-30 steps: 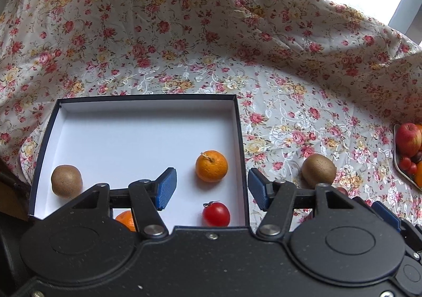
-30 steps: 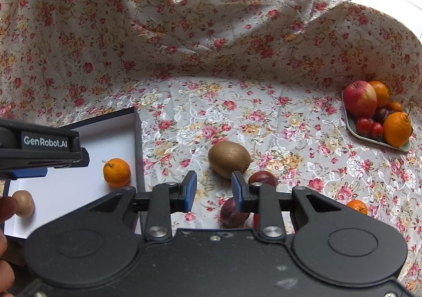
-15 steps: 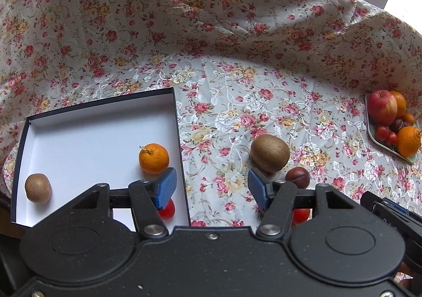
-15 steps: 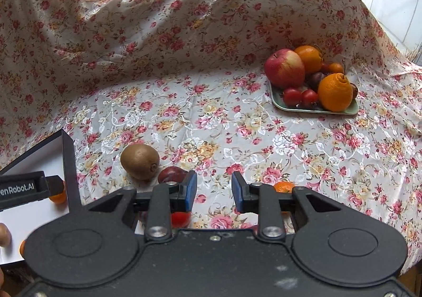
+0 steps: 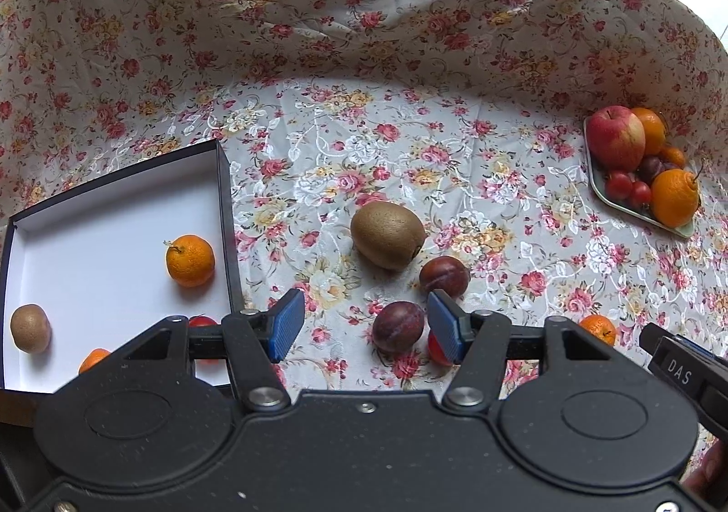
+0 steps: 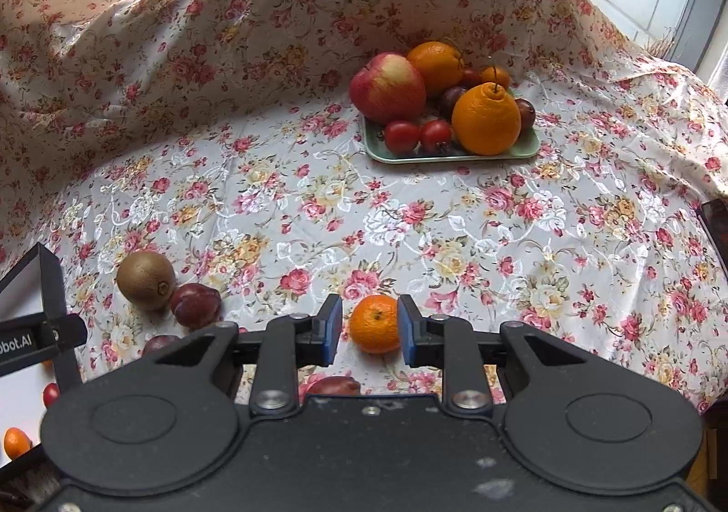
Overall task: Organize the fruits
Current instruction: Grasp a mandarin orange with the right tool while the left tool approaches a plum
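**Tongs over scattered fruit**

The right tongs (image 6: 369, 330) are seen narrowed, nearly together, framing a small mandarin (image 6: 374, 323) lying on the floral-clothed bench (image 6: 455, 230); contact cannot be told. The left tongs (image 5: 364, 325) are held apart above a plum (image 5: 398, 326).

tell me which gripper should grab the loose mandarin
Right. The mandarin sits straight ahead of the right gripper; its jaws have just been closing with nothing gripped, so they need reopening. The left gripper hangs open over a plum instead.
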Demonstrator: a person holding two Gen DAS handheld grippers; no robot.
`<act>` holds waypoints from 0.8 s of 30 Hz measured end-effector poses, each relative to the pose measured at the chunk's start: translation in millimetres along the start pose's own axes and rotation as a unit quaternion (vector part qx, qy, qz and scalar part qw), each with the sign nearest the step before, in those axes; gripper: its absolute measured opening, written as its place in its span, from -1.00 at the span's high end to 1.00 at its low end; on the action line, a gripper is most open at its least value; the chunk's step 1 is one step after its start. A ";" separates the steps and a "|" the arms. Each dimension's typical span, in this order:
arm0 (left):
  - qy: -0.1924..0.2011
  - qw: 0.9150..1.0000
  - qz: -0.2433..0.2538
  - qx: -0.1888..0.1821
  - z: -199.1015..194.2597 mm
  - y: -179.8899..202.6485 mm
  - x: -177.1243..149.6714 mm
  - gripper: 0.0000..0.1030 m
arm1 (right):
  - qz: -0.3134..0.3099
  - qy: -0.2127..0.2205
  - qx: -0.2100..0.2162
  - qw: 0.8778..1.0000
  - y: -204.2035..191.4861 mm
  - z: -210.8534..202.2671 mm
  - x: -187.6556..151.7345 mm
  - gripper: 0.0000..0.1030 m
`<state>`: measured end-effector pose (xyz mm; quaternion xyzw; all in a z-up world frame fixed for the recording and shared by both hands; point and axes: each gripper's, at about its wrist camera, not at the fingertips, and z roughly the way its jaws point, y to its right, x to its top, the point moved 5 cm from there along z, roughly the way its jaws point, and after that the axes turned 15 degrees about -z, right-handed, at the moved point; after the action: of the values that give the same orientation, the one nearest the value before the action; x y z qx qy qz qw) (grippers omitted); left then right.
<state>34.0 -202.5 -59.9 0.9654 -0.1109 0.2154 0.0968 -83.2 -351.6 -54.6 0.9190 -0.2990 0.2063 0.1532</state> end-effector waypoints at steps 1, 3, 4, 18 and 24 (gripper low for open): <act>-0.002 1.000 0.002 0.000 0.7 2.8 -1.5 -0.25 | 0.000 -0.002 -0.010 1.000 5.1 1.7 -1.1 0.49; -0.005 1.000 0.006 0.000 1.6 8.7 -4.6 -0.25 | 0.001 -0.004 -0.029 1.000 14.7 4.4 -3.6 0.49; -0.006 1.000 0.008 0.000 2.2 11.3 -6.0 -0.25 | 0.003 -0.005 -0.033 0.999 18.3 5.2 -4.8 0.49; -0.018 1.000 0.020 0.015 11.6 20.5 -13.8 -0.25 | 0.067 -0.046 0.025 0.996 47.5 16.1 -13.1 0.52; -0.023 1.000 0.010 0.012 14.2 18.7 -6.6 -0.25 | 0.075 -0.058 0.043 0.995 43.8 24.4 -14.7 0.52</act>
<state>29.0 -222.6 -72.8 0.9699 -0.1198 0.1958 0.0808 -113.8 -388.3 -75.8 0.9101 -0.3662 0.1762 0.0804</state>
